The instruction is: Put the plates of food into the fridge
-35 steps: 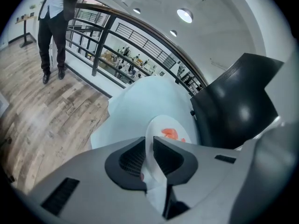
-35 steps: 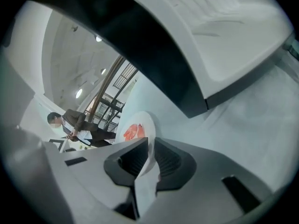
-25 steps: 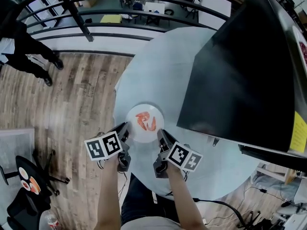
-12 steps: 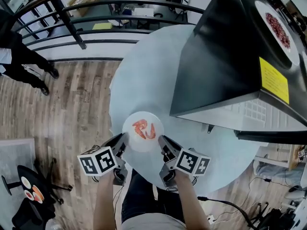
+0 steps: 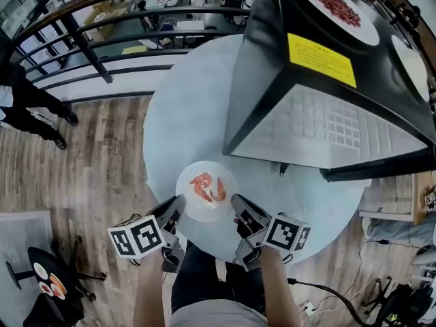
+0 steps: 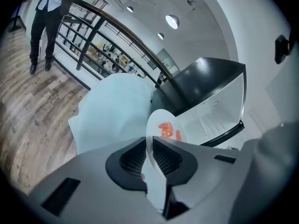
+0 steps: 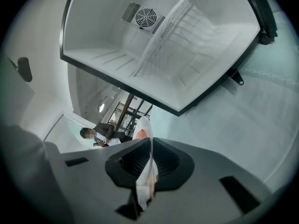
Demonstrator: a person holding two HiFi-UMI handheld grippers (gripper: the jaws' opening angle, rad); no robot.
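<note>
We hold the plate of food [image 5: 206, 191] low at frame centre over the round surface [image 5: 180, 107]. The left gripper [image 5: 176, 208] is clenched on its left rim. The right gripper [image 5: 238, 206], jaws just closing further, grasps its right rim. The open fridge [image 5: 320, 125] is at upper right.

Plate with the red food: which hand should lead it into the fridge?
Right, probably: the right gripper, its jaws just closed tighter on the plate, sits on the side nearer the open fridge. The left gripper grips the opposite rim and follows.

Bright even light; fisheye edges (dark)
</note>
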